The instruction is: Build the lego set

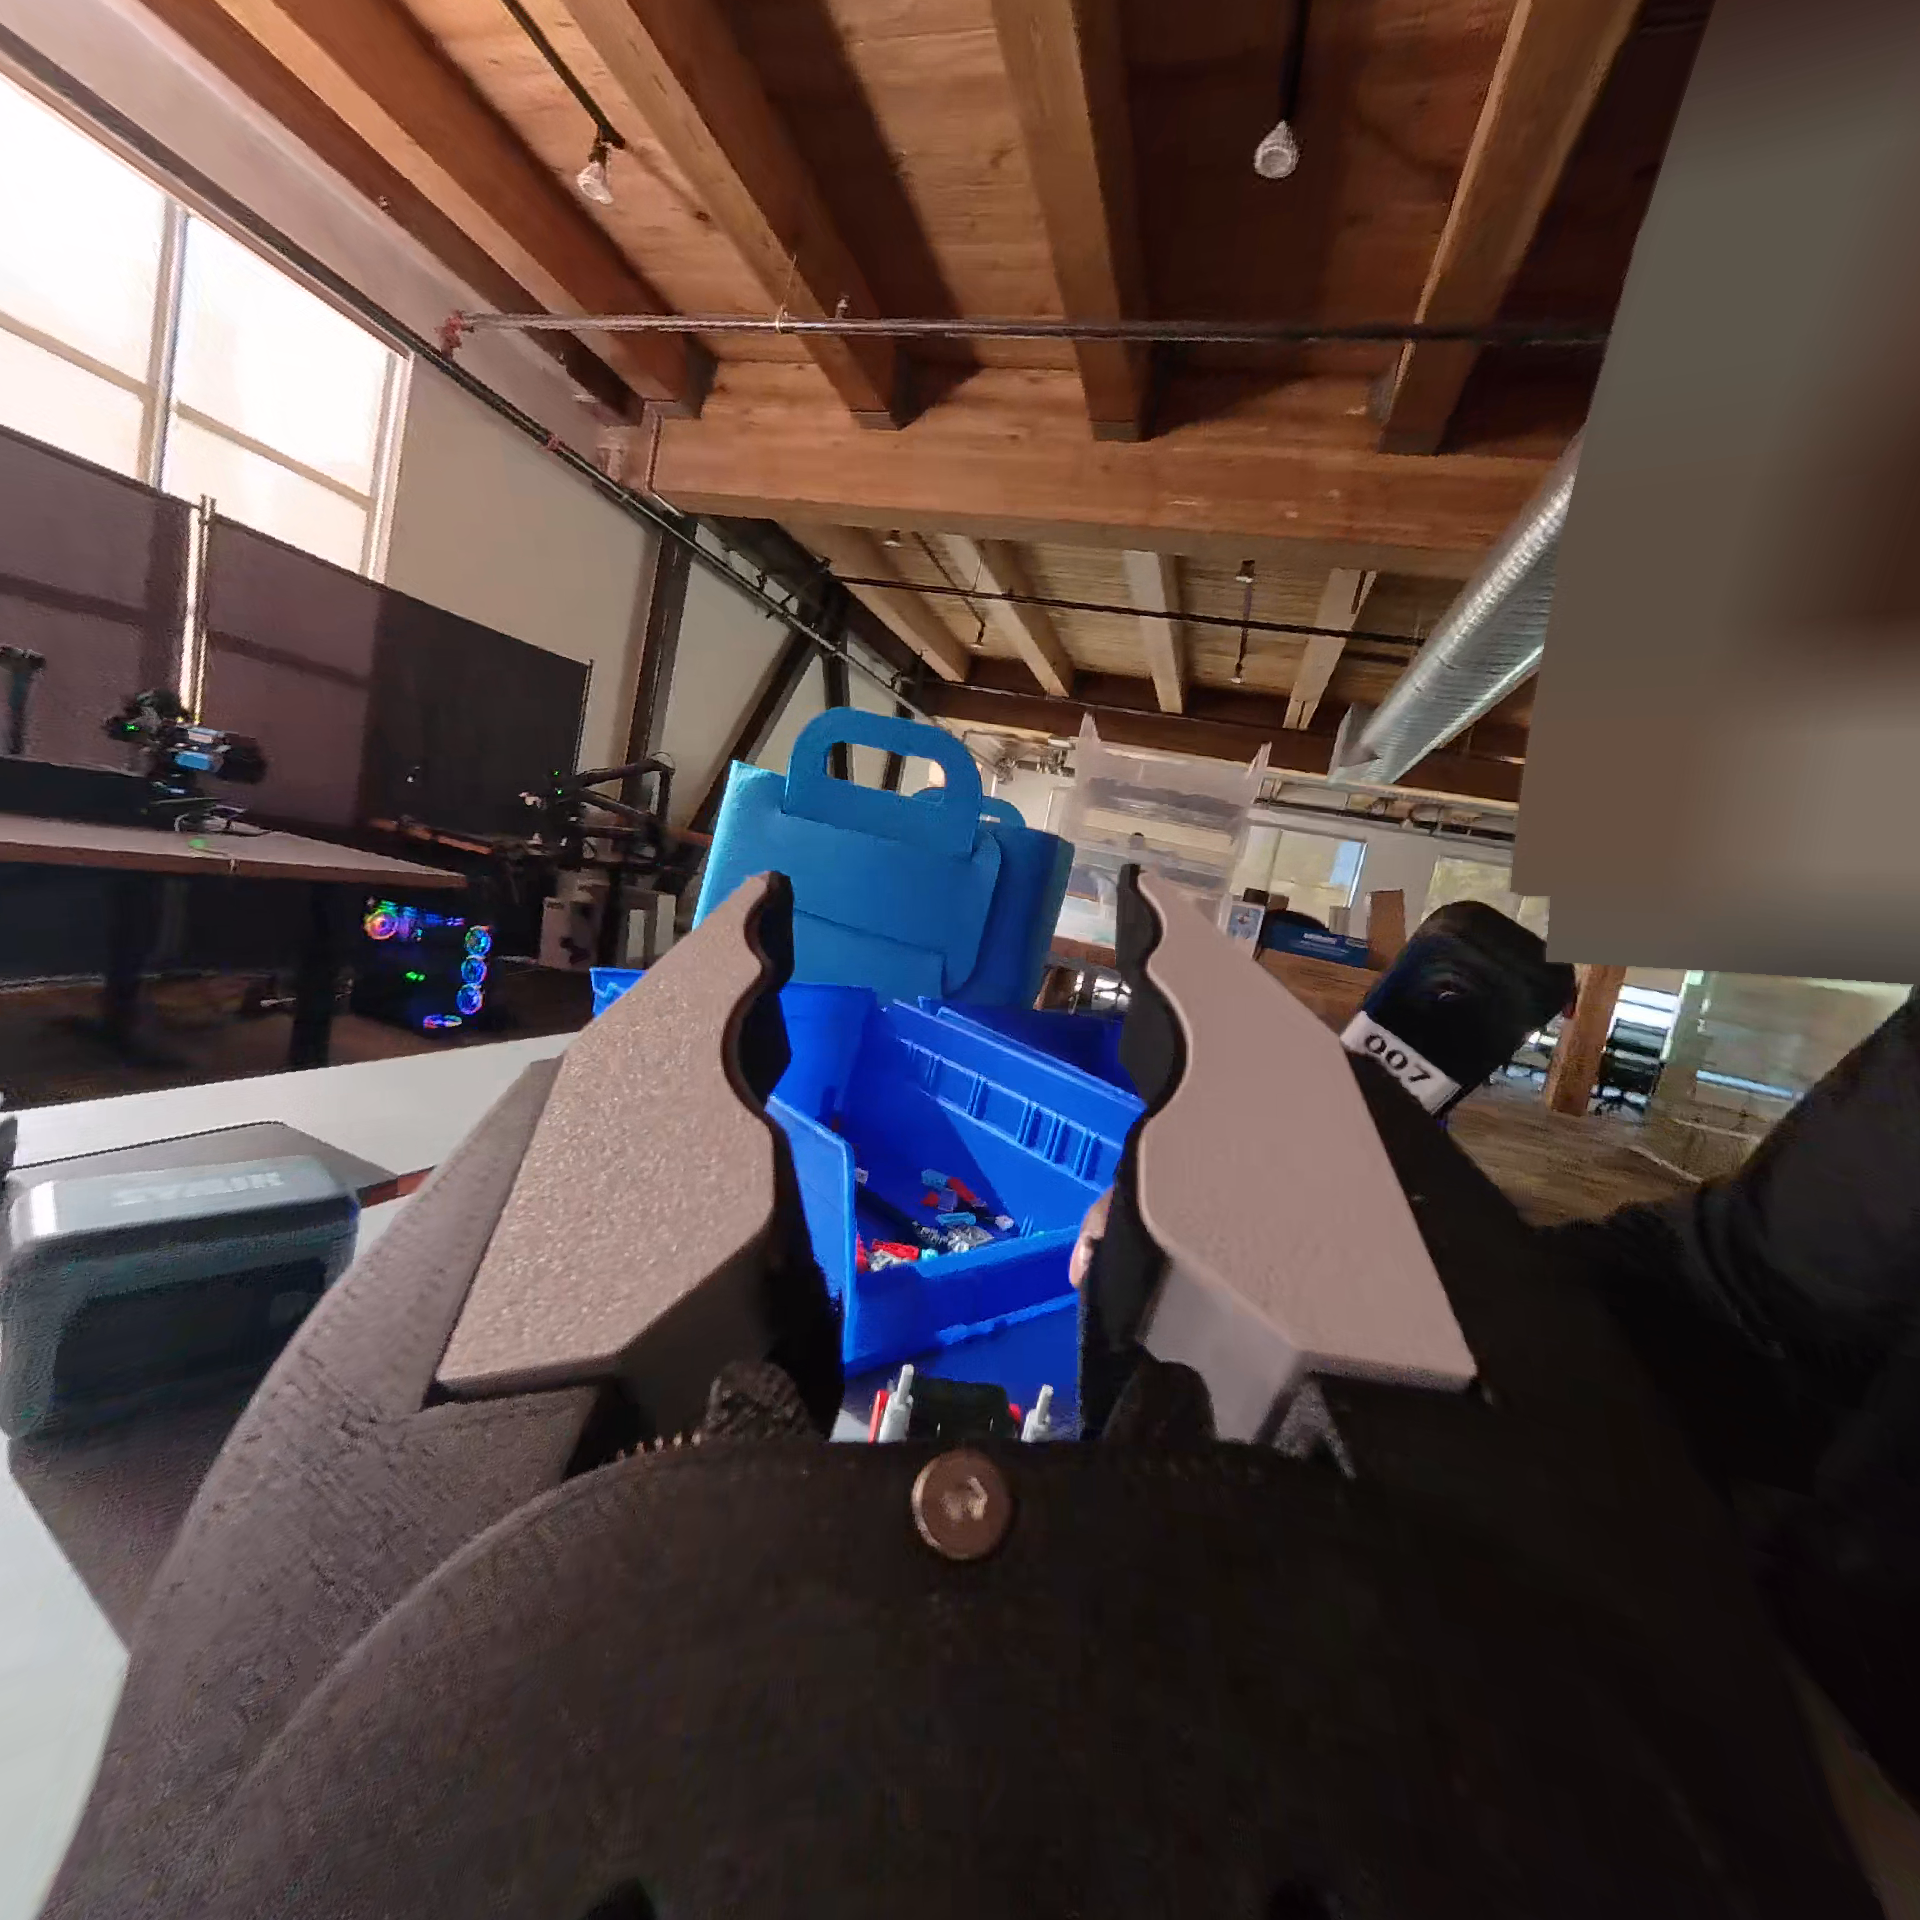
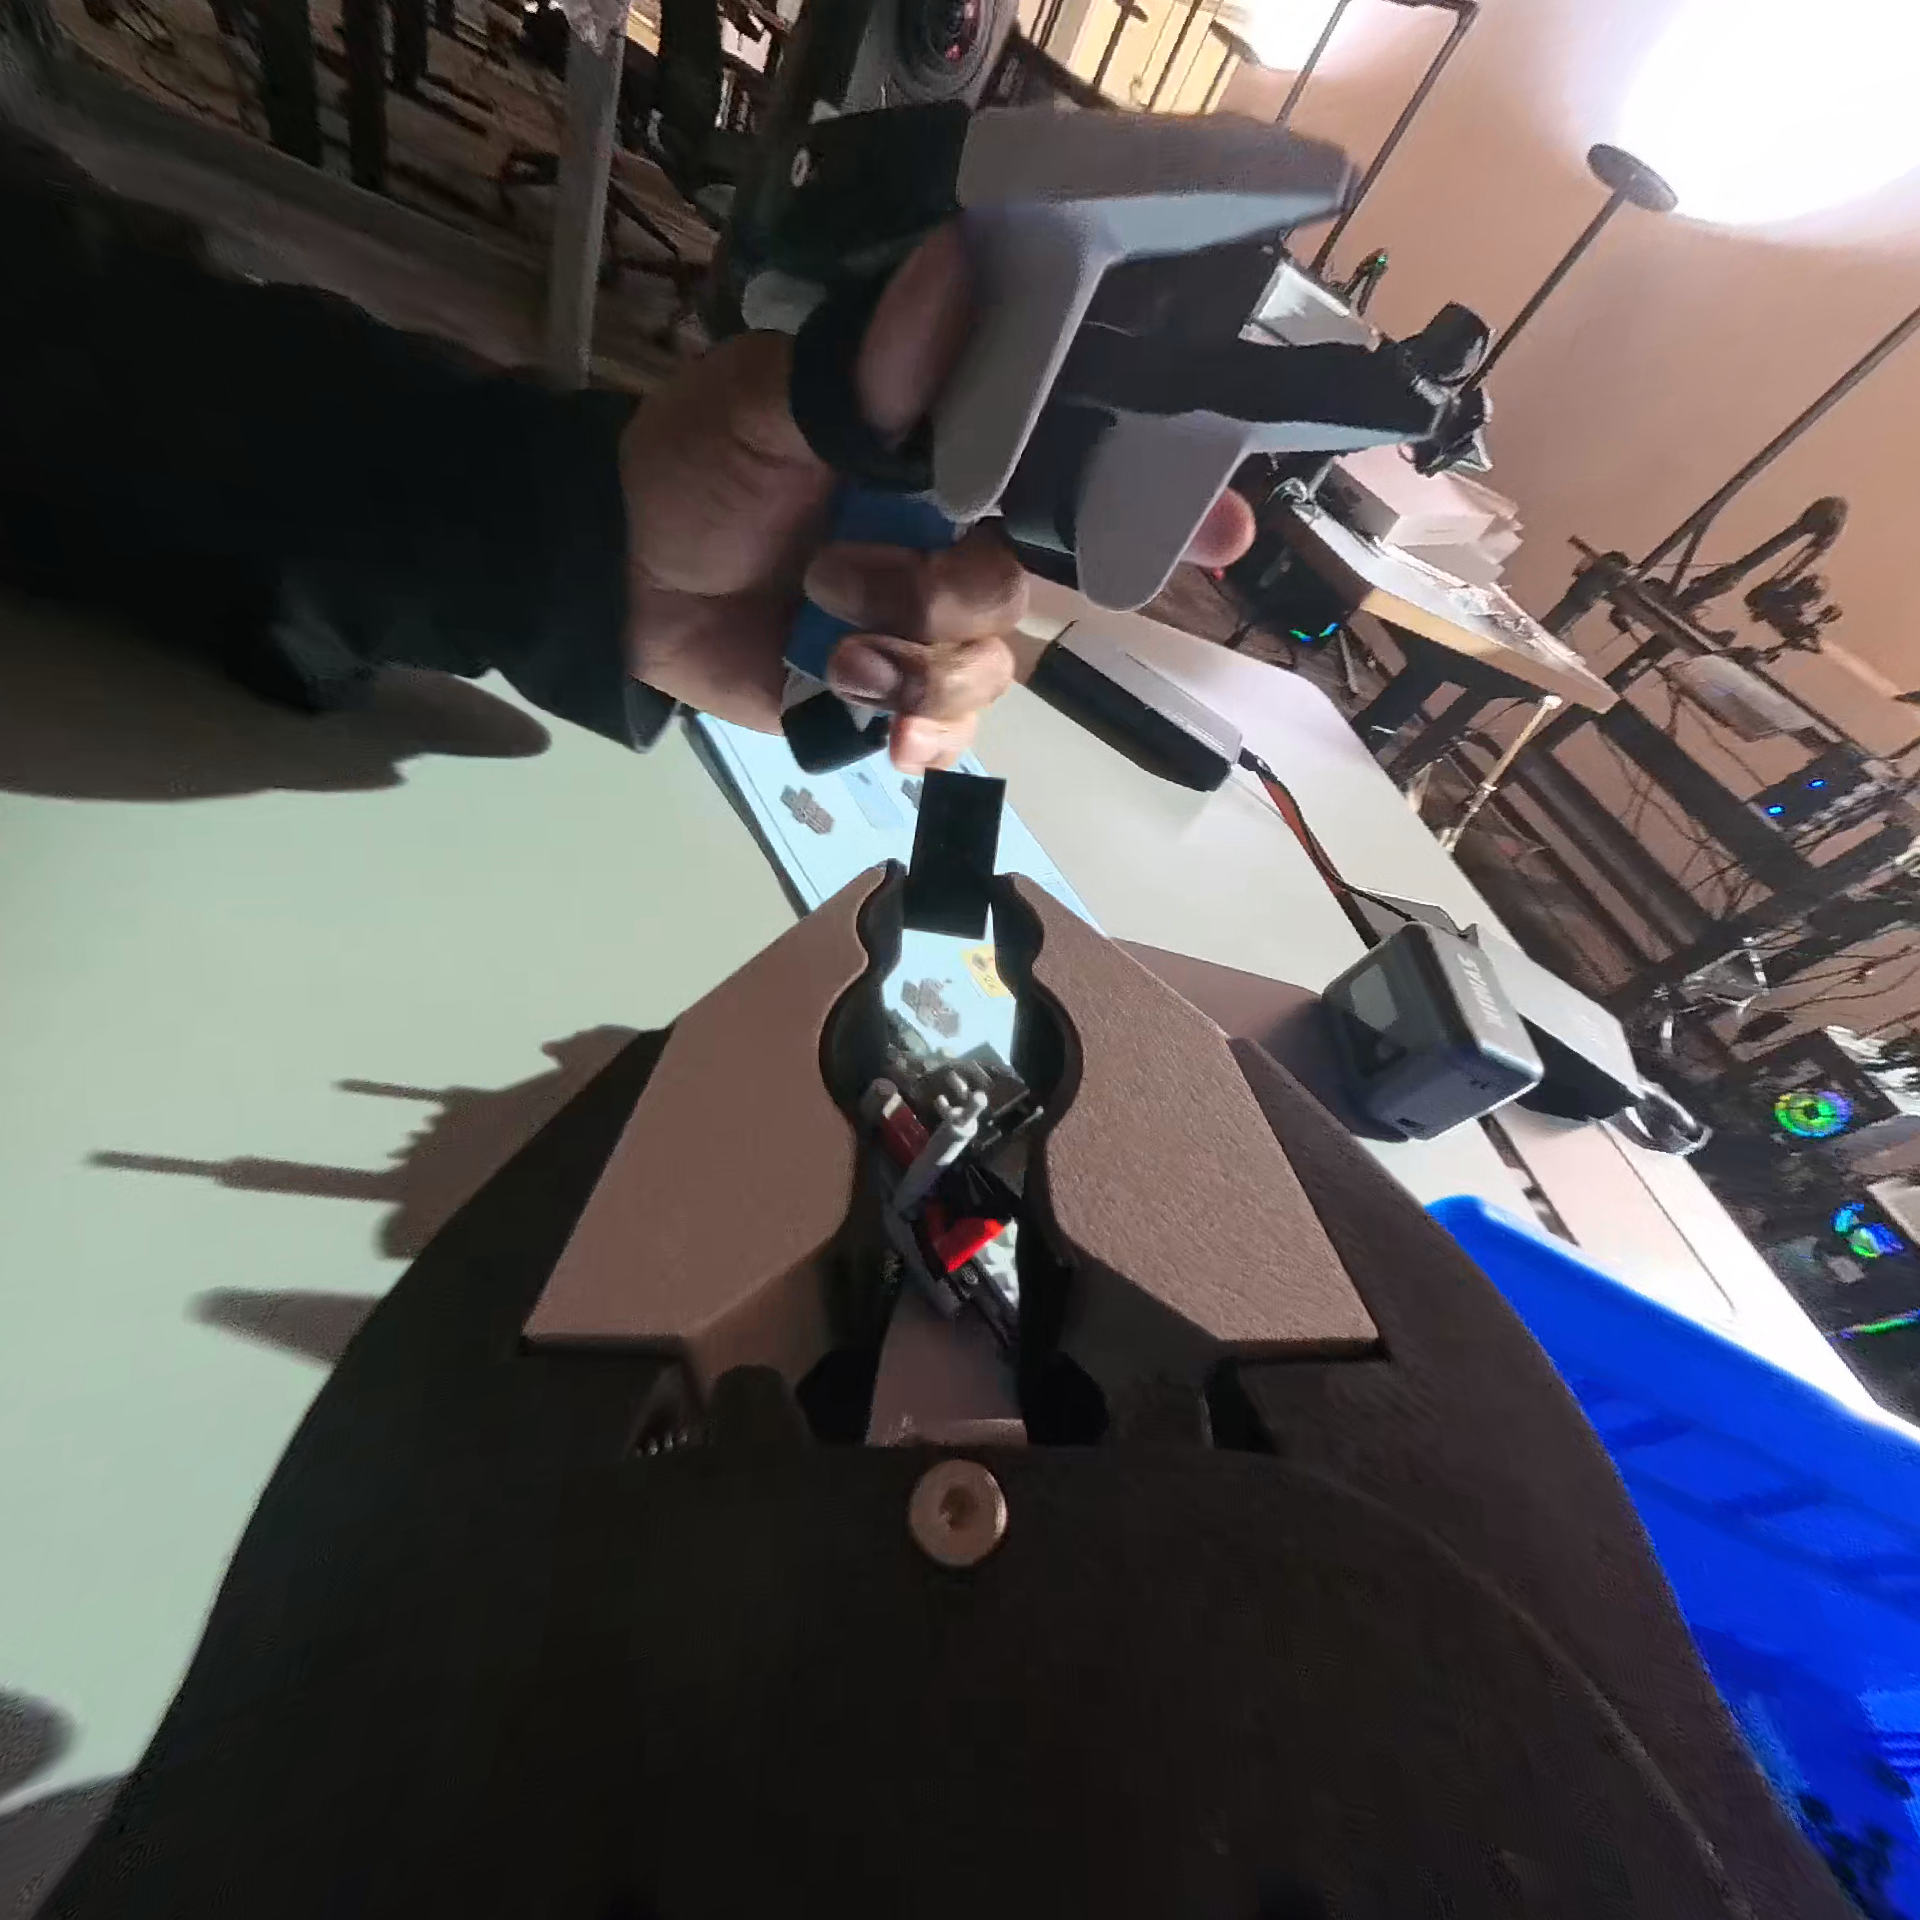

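1. A pale table (image 2: 312,935) lies under both tools.
2. On it, ahead of the right tool: a booklet (image 2: 831,821); to its right, a grey box (image 2: 1444,1039), a black unit (image 2: 1132,707) and a blue bin (image 2: 1714,1455).

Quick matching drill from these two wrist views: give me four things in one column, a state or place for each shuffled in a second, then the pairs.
1. left gripper
2. right gripper
3. blue bin
4. instruction sheet

A. holds loose small pieces
B. lies flat on the table
C. open, nothing between the fingers
D. shut on a flat black piece

Pairs: 1-C, 2-D, 3-A, 4-B
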The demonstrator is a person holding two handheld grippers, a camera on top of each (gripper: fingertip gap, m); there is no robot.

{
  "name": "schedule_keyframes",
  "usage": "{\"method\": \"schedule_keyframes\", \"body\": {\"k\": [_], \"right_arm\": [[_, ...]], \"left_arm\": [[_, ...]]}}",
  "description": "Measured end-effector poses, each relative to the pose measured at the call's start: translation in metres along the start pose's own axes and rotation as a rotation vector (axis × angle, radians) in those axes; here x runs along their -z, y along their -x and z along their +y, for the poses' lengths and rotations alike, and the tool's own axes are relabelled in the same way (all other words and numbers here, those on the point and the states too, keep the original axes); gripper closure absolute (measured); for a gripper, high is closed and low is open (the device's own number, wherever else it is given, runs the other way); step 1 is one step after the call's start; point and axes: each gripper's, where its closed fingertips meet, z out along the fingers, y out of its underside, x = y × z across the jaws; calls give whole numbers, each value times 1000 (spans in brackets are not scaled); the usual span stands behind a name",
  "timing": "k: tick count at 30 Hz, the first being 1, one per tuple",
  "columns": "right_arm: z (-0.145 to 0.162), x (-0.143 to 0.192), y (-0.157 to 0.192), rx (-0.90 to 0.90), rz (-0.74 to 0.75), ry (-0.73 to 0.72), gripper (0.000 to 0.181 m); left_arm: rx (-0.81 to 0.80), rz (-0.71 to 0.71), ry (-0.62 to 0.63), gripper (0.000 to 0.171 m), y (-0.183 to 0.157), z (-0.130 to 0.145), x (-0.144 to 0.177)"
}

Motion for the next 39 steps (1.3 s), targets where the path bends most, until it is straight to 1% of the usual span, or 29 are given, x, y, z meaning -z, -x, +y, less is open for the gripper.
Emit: {"method": "schedule_keyframes", "body": {"k": [1, 2, 4, 7, 10, 13, 15, 20, 22, 24, 25, 26, 27, 29, 32, 36, 39], "right_arm": [[3, 1, 0, 16, 9, 5, 162], [6, 1, 2, 35, 8, 13, 162], [7, 5, 4, 98, 22, 22, 162], [5, 15, 1, 187, 75, 22, 162], [10, 28, -6, 298, 161, 17, 162], [12, 37, -5, 389, 211, 10, 163], [14, 40, -2, 430, 223, 19, 163], [14, 46, 9, 489, 212, 24, 163], [9, 48, 11, 514, 220, 19, 163], [6, 48, 14, 534, 224, 22, 163], [6, 48, 16, 542, 225, 22, 163], [6, 47, 17, 544, 226, 25, 163], [6, 47, 17, 538, 227, 25, 163], [7, 47, 17, 466, 199, 14, 162], [0, 51, 18, 225, 104, -55, 160], [-4, 60, 14, -183, -103, -101, 149], [-7, 69, 17, -426, -266, -135, 144]], "left_arm": [[-3, -13, 30, 112, 2, 7, -1], [24, -17, 94, 113, 2, 17, -3], [109, 56, 231, 115, -8, 39, -6], [263, 162, 401, 121, -26, 72, -6], [342, 231, 491, 127, -45, 91, -4], [346, 228, 597, 129, -54, 112, 2], [344, 216, 640, 130, -57, 121, 5], [310, 201, 690, 136, -61, 131, 9], [275, 212, 715, 142, -65, 134, 11], [247, 239, 712, 149, -72, 134, 10], [232, 266, 708, 160, -76, 133, 11], [211, 283, 705, 166, -79, 133, 11], [186, 276, 705, 166, -78, 134, 11], [140, 279, 710, 166, -78, 135, 11], [20, 271, 714, 166, -74, 135, 13], [-114, 329, 665, 166, -80, 124, 15], [-192, 384, 621, 166, -88, 118, 17]]}}
